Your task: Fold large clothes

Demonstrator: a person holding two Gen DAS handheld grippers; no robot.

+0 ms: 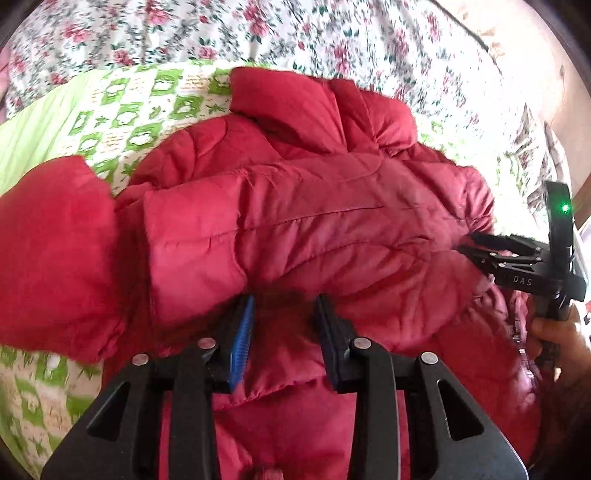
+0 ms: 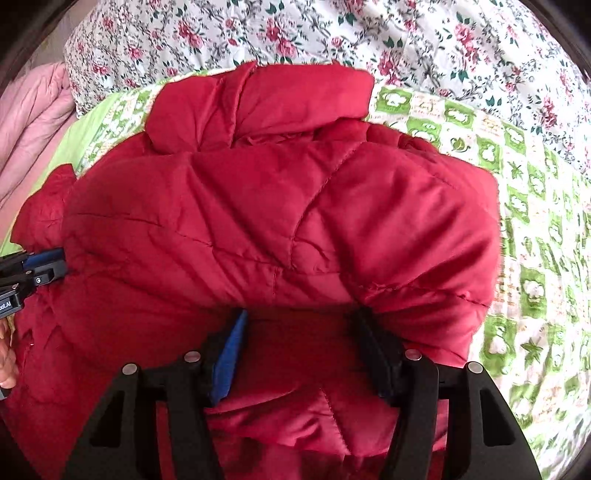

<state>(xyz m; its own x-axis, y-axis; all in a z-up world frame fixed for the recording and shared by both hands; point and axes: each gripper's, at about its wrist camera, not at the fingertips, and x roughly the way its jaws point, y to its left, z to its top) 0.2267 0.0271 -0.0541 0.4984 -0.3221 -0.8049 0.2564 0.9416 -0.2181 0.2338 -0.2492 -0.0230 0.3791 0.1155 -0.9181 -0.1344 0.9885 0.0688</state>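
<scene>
A red quilted puffer jacket (image 1: pixel 295 206) lies bunched on the bed, its collar end at the far side; it also fills the right wrist view (image 2: pixel 280 221). My left gripper (image 1: pixel 284 306) has its jaws apart with a thick fold of jacket fabric between the pads. My right gripper (image 2: pixel 299 321) also has its jaws apart around a fold of the jacket. The right gripper shows in the left wrist view (image 1: pixel 476 243) at the jacket's right edge. The left gripper shows in the right wrist view (image 2: pixel 55 264) at the jacket's left edge.
A green-and-white patterned cover (image 2: pixel 517 229) lies under the jacket, over a floral bedsheet (image 2: pixel 332 33). A pink padded garment (image 2: pixel 33 122) sits at the far left. A wall (image 1: pixel 535 48) runs past the bed at the far right.
</scene>
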